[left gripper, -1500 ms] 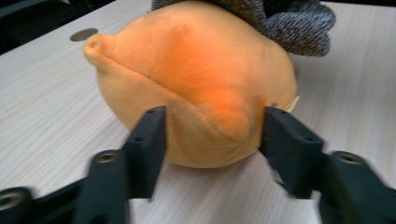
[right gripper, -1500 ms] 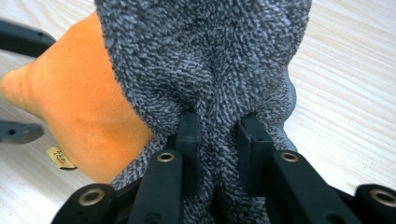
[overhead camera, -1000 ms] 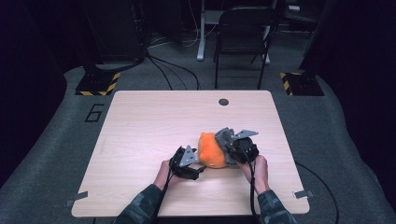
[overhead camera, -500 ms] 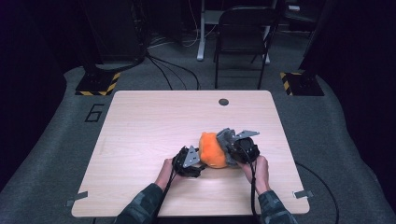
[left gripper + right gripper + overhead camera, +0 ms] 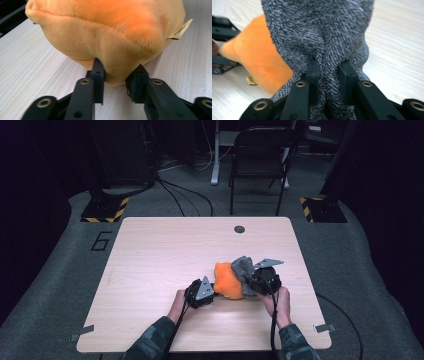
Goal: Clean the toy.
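Orange plush (image 5: 227, 281) pinched by left gripper (image 5: 116, 75) (just closing); right gripper (image 5: 328, 72) clamps grey fabric (image 5: 243, 268).

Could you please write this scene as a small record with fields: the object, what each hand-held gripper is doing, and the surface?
object: plush toy, orange body with a grey furry part
left hand-held gripper: jaws have just been closing, now pinching a fold of the orange body
right hand-held gripper: shut on the grey furry part
label: small tag on the orange side
surface: light wooden table
background: dark chair behind the table
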